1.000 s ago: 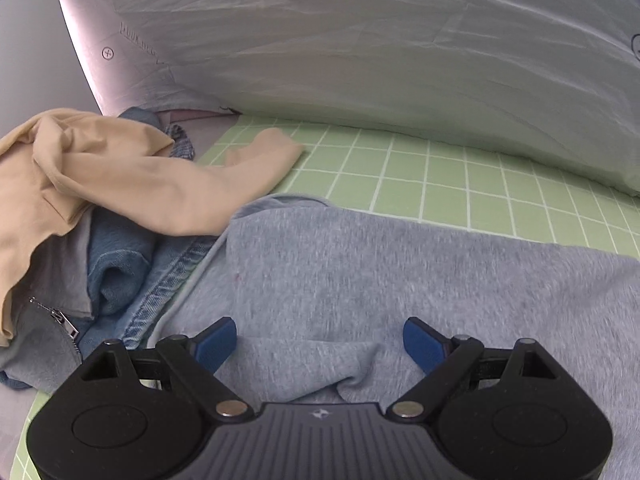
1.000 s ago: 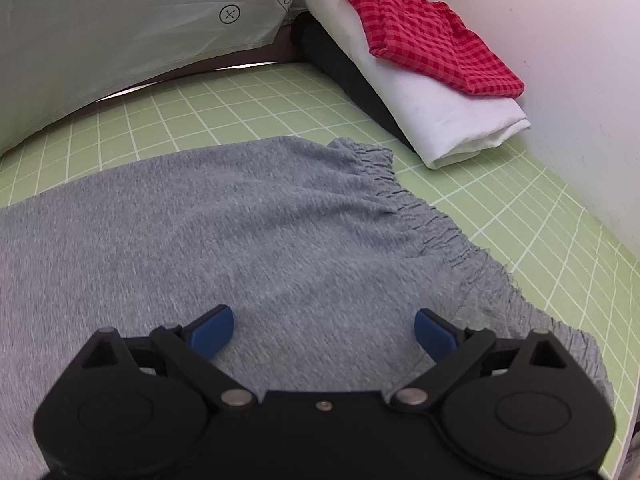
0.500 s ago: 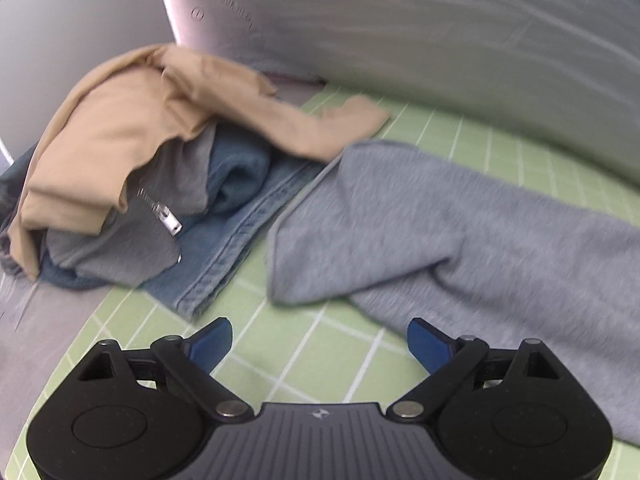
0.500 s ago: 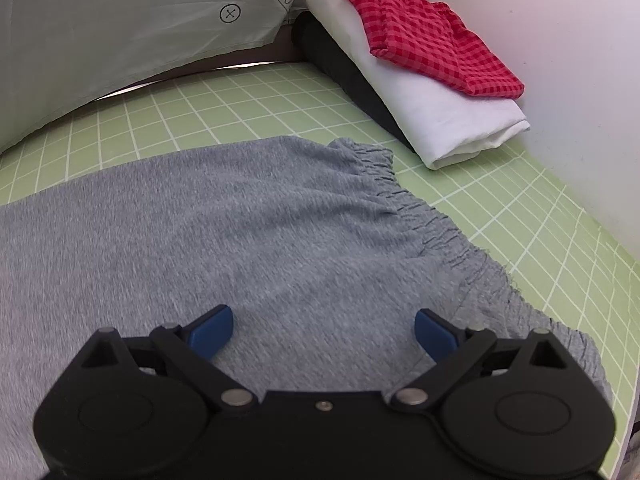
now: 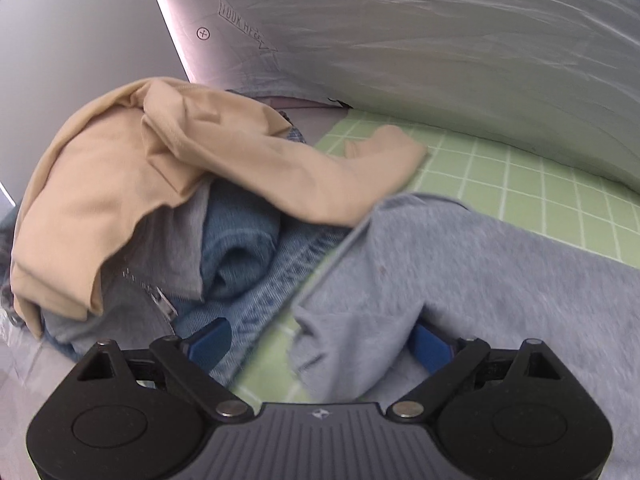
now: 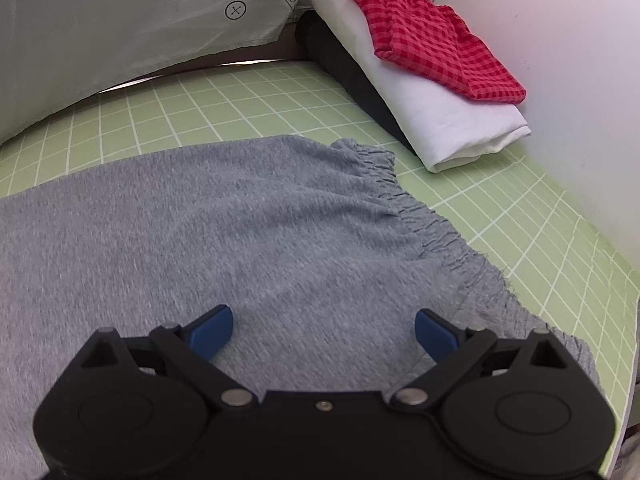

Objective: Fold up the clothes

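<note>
Left tool [image 5: 320, 344] wide open at grey pants [image 5: 460, 280] leg end.
Right tool [image 6: 324, 332] open too, low over waistband [image 6: 420, 216], ready to grab and fold.

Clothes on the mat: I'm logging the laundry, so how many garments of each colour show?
Grey: 2, the shorts and a zippered piece
Tan: 1
Blue denim: 1
White: 1
Black: 1
Red check: 1
Total: 7

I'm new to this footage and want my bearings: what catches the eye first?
The grey sweatpants spread across the green grid mat, under both open grippers. A red checked cloth tops the folded stack at far right; a tan garment drapes over the unfolded heap at left.
</note>
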The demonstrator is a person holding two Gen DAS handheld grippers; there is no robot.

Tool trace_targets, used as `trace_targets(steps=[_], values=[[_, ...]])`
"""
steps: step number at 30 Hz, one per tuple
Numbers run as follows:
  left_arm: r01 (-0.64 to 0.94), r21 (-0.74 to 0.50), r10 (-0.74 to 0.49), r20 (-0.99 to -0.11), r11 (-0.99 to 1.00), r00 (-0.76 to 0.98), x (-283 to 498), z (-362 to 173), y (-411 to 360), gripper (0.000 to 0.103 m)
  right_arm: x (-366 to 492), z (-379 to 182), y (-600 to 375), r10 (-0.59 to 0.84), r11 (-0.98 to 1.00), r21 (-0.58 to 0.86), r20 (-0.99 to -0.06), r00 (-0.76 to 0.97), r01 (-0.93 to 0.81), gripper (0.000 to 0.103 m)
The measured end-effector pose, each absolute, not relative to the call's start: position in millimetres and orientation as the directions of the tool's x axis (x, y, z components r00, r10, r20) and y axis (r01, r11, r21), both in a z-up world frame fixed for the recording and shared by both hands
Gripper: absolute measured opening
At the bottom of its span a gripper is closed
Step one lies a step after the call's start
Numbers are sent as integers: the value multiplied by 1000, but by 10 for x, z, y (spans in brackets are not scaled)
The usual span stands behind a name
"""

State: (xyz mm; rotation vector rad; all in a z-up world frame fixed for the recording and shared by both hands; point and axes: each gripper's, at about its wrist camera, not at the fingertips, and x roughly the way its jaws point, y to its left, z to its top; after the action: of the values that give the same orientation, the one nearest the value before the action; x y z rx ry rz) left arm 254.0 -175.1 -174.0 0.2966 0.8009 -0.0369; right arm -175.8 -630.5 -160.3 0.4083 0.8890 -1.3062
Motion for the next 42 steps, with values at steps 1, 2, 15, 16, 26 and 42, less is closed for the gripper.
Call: trace_targets(steps=[1, 2, 15, 16, 26, 42], values=[[146, 256, 82, -707, 956, 702, 2589, -1740, -1752, 95, -1756, -1604, -6303, -655, 252, -215, -756, 3, 944, 99], [148, 261, 83, -704, 954, 705, 2630, -1741, -1749, 95, -1754, -1605, -6302, -656, 251, -217, -755, 1, 943, 99], [55, 128, 42, -651, 990, 758, 2418, -1509, -1356, 93, -1740, -1600, -6289, -657, 236, -225, -753, -15, 945, 99], [50, 111, 35, -655, 993, 755, 2344, -1500, -1313, 91, -1742, -1601, -6285, -657, 236, -224, -754, -15, 946, 99], [148, -42, -132, -730, 988, 670, 2039, -1604, -1307, 50, -1751, -1603, -6280, -655, 234, -210, -756, -6, 949, 99], [102, -114, -153, -767, 988, 623, 2409, -1722, -1495, 4, -1768, -1615, -6270, -660, 228, -198, -751, 2, 953, 99]])
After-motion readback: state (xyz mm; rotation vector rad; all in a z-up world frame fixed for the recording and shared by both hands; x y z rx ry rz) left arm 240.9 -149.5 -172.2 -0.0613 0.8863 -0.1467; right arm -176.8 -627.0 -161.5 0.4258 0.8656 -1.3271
